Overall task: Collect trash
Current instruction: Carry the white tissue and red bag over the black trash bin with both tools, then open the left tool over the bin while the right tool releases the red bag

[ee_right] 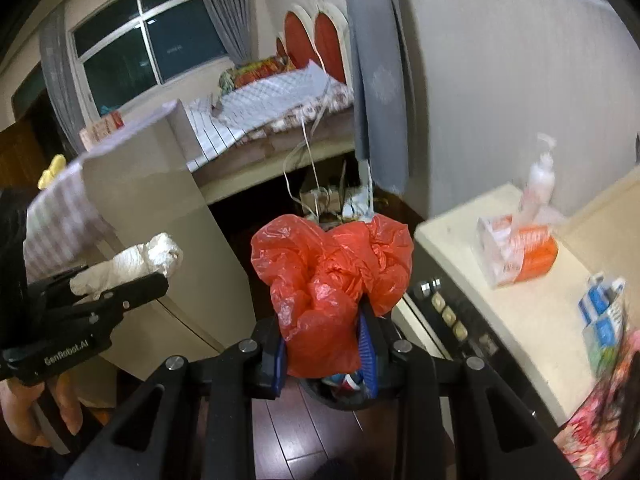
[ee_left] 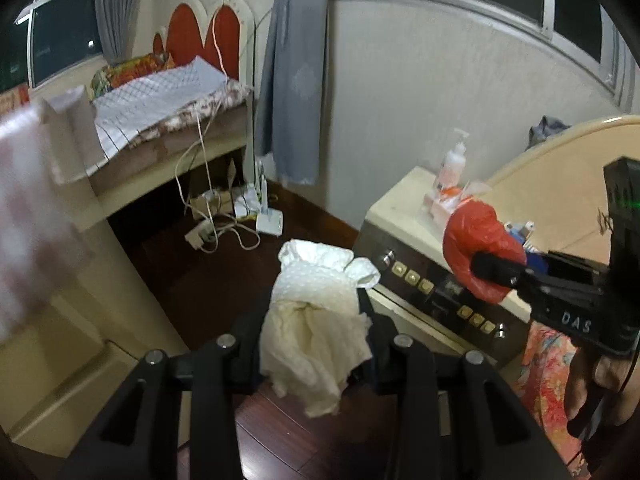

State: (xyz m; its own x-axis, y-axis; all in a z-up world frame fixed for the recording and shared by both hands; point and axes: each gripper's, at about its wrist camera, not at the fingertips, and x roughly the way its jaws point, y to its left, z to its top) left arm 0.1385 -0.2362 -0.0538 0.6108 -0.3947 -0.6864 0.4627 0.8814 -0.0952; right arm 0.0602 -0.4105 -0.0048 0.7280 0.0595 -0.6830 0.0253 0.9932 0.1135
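Both tools are matte black plastic. The left gripper [ee_left: 316,320] has broad ribbed linkage arms pinned with round silver screw heads, and its side carries white lettering, "GenRobot.AI". The right gripper [ee_right: 326,344] is built the same, with ridged blue pads [ee_right: 366,344] lining its black fingers, white letters "DAS" on its body and a small green light glowing on the block behind. Bare-skinned fingers of the left hand [ee_right: 36,416] wrap the handle, and the right hand [ee_left: 600,384] is bare too.
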